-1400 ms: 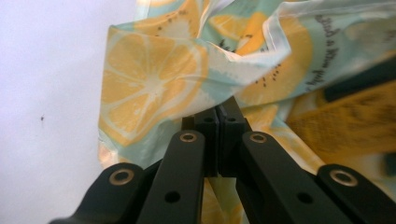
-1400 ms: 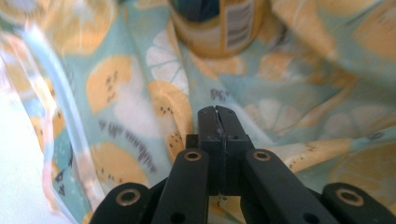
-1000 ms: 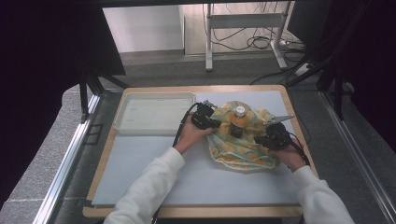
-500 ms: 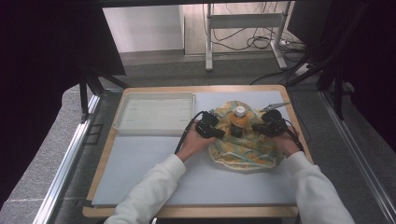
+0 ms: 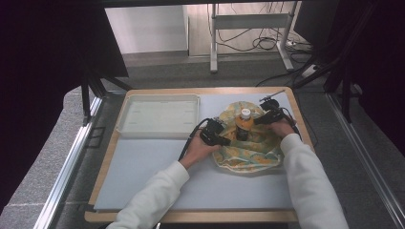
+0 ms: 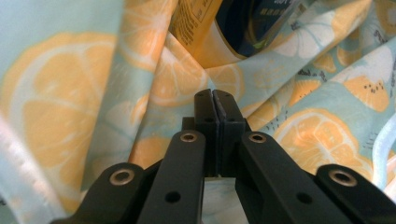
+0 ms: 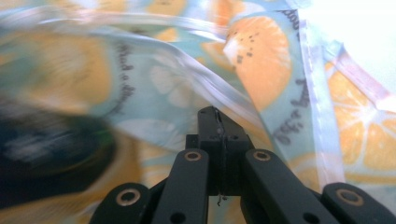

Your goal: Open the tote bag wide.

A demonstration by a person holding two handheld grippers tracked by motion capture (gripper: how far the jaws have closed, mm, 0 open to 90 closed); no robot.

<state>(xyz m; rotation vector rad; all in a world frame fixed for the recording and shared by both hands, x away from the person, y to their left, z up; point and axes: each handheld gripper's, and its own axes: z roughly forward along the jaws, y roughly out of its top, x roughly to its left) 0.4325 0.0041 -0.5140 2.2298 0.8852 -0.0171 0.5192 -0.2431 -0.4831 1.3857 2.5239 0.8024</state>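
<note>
A cloth (image 5: 248, 153) printed with orange slices lies crumpled on the right half of the table. On it stands a bottle (image 5: 244, 125) of orange drink with a white cap. My left gripper (image 5: 223, 140) rests at the cloth's left edge, pointing at the bottle; in the left gripper view its jaws (image 6: 215, 95) are pressed together with cloth folds (image 6: 70, 116) and the bottle's label (image 6: 198, 28) beyond them. My right gripper (image 5: 261, 119) is just right of the bottle. In the right gripper view it (image 7: 215, 112) is shut on a fold of the cloth (image 7: 261, 70).
A white tray (image 5: 157, 98) sits at the back left of the wooden table. A pale grey mat (image 5: 153, 176) covers the tabletop. Cables (image 5: 191, 138) trail from both grippers. A metal stand (image 5: 248, 28) is on the floor beyond the table.
My right gripper has swung from the cloth's near right side up to beside the bottle, drawing cloth with it. My left gripper has shifted slightly toward me.
</note>
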